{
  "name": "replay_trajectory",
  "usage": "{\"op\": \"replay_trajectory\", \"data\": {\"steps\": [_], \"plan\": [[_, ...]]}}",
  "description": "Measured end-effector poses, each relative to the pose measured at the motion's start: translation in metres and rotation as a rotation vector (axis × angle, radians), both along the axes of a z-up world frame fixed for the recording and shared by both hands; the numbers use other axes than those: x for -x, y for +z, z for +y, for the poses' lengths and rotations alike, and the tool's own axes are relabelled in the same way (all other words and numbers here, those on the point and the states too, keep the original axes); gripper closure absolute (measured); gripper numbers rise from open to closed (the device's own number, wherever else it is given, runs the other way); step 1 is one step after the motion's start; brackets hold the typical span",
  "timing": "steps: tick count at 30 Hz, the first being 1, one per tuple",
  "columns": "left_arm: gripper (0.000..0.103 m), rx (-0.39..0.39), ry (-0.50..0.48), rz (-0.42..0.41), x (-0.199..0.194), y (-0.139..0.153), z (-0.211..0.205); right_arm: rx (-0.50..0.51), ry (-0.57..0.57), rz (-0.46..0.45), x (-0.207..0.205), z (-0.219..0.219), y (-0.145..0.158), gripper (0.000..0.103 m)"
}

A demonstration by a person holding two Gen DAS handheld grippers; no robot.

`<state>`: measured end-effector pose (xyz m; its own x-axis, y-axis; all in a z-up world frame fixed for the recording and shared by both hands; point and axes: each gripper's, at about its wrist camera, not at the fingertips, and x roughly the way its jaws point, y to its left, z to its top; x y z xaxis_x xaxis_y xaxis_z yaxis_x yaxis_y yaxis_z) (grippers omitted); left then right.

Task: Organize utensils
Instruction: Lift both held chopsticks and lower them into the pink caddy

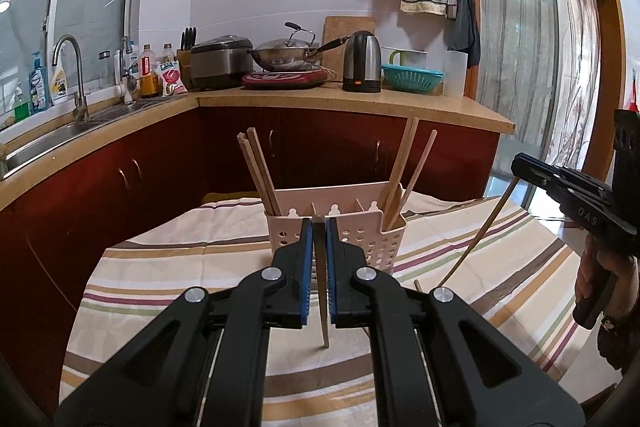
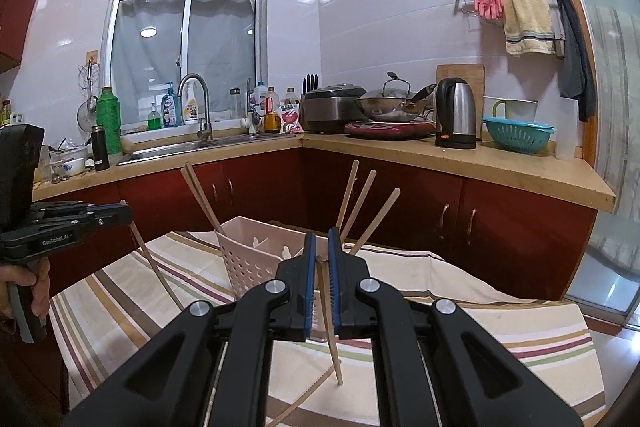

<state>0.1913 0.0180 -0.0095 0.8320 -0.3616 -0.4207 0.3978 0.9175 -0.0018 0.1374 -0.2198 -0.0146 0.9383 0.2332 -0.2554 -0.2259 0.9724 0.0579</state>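
Left wrist: left gripper [image 1: 319, 227] fingers clamp a chopstick [image 1: 322, 291] | right gripper [image 2: 321, 241] fingers clamp another chopstick [image 2: 330, 319]

The right hand-held gripper [image 2: 320, 267] clamps a single wooden chopstick [image 2: 330, 323] between its blue pads [image 2: 309, 287], the stick hanging down to the striped cloth [image 2: 500, 331] on the surface. Just ahead stands a pale perforated utensil holder [image 2: 248, 259] with chopsticks leaning out at both ends. At the left edge, the left hand-held gripper [image 2: 126, 215] grips another chopstick [image 2: 154, 267]. One more chopstick [image 2: 304, 399] lies loose on the cloth.
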Motion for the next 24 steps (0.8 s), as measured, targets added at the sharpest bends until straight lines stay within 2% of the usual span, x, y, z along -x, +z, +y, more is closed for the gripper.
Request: {"op": "replay_trajectory", "data": {"steps": [8,24], "plan": [[0.096,0.015,-0.007,0.001,-0.011,0.000,0.000,0.001,0.000,0.004,-0.009,0.001,0.003,0.096],[0.096,0.013,-0.012,-0.037,0.003,0.011,-0.002,-0.005,0.000,-0.014,-0.005,-0.003,0.012,0.096]]}}
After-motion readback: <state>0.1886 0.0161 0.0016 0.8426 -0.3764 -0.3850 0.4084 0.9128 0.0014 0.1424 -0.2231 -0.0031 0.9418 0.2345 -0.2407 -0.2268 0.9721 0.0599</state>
